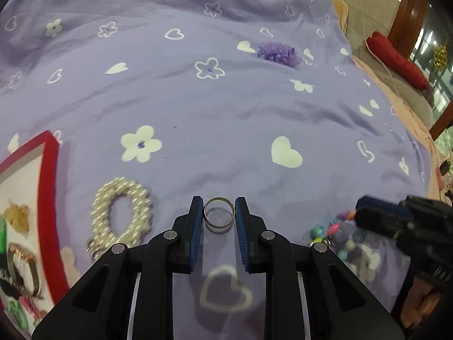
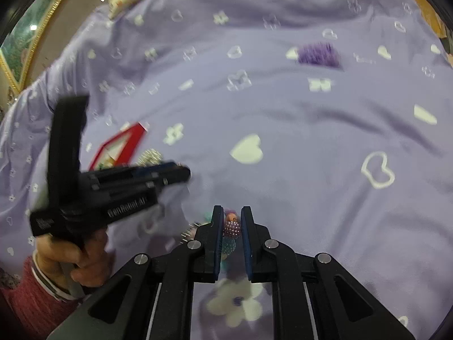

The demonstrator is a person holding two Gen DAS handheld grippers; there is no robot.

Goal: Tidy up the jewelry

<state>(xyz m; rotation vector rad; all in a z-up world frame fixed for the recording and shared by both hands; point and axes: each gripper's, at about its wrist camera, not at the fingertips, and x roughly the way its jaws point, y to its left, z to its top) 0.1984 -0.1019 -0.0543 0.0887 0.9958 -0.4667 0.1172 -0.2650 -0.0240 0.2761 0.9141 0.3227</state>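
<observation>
A silver ring (image 1: 218, 213) stands on edge between the blue pads of my left gripper (image 1: 219, 208), which is shut on it just above the purple bedspread. A pearl bracelet (image 1: 121, 212) lies to its left. The red-rimmed jewelry tray (image 1: 46, 198) at far left holds several pieces. My right gripper (image 2: 232, 221) is shut on a colourful beaded bracelet (image 2: 232, 229), pinching a studded pink bead. The same beaded bracelet (image 1: 334, 232) shows at lower right in the left wrist view under the right gripper's fingers (image 1: 376, 215). The left gripper (image 2: 181, 172) also appears in the right wrist view, held by a hand.
A purple fluffy hair tie (image 1: 279, 52) lies farther back on the bedspread (image 1: 226, 113). A red cushion (image 1: 396, 59) sits on the floor beyond the bed's right edge. The tray (image 2: 124, 144) and pearl bracelet (image 2: 150, 155) lie behind the left gripper in the right wrist view.
</observation>
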